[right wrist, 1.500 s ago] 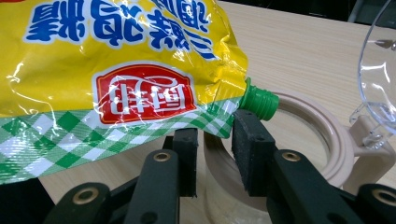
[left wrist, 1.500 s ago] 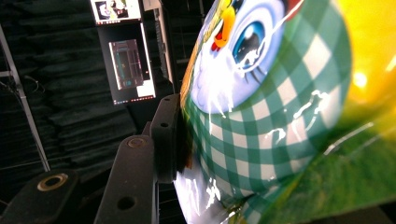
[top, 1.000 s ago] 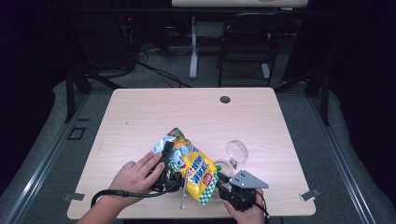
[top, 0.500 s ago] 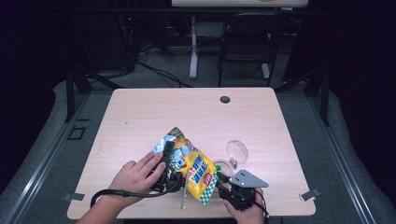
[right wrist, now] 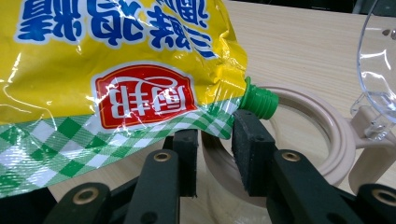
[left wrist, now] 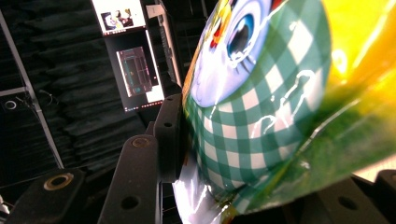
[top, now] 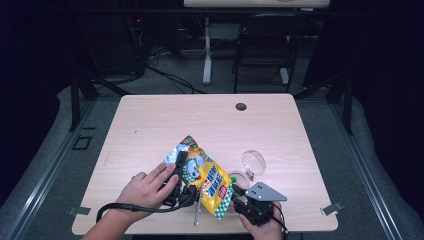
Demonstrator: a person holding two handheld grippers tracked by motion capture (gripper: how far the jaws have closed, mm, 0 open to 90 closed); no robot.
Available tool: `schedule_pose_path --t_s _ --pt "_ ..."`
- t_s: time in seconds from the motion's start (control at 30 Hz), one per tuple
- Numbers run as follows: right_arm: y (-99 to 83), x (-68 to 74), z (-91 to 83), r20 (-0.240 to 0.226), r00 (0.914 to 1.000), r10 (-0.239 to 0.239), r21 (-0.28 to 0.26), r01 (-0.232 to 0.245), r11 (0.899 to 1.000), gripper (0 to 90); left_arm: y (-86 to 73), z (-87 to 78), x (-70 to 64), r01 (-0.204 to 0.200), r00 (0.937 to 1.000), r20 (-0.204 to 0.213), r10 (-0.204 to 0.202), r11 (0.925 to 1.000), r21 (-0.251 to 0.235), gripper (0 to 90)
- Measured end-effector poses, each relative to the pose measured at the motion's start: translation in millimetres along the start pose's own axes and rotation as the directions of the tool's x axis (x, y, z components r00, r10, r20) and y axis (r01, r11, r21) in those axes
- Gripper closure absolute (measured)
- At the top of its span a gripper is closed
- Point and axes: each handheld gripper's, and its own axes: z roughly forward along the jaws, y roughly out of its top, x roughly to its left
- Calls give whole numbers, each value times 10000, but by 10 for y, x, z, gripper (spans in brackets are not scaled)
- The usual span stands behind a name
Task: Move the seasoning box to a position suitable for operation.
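Right gripper view: my right gripper has its jaws parted, their pads flanking the bottom corner of the pouch without clamping it. The green spout sticks out of that corner just above the right pad. Behind the jaws lies a beige ring, the rim of a container whose clear lid stands tilted up on a hinge at the right.

From the left gripper view, my left gripper grasps the pouch: one jaw presses flat against the green-checked foil at its silver end, and the bag bulges over the other jaw, so I cannot see that one's pad.

From the high view, the pouch slants across the near part of the table, held up between my two grippers, left gripper at its far upper end, right gripper at its near lower corner. My left hand lies open over its gripper. The container sits just right of the pouch, its lid raised. A thin metal rod lies on the table under the pouch.
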Motion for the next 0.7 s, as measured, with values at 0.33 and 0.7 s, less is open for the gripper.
schedule_pose_path --t_s 0.33,0.7 --pt "1 5 -7 -28 10000 41 16 -41 10000 717 6 -12 27 -165 9999 43 165 9999 19 623" --pt "4 3 -14 -48 10000 55 41 -55 10000 717 15 -19 50 -274 9996 -29 273 9996 -39 625"
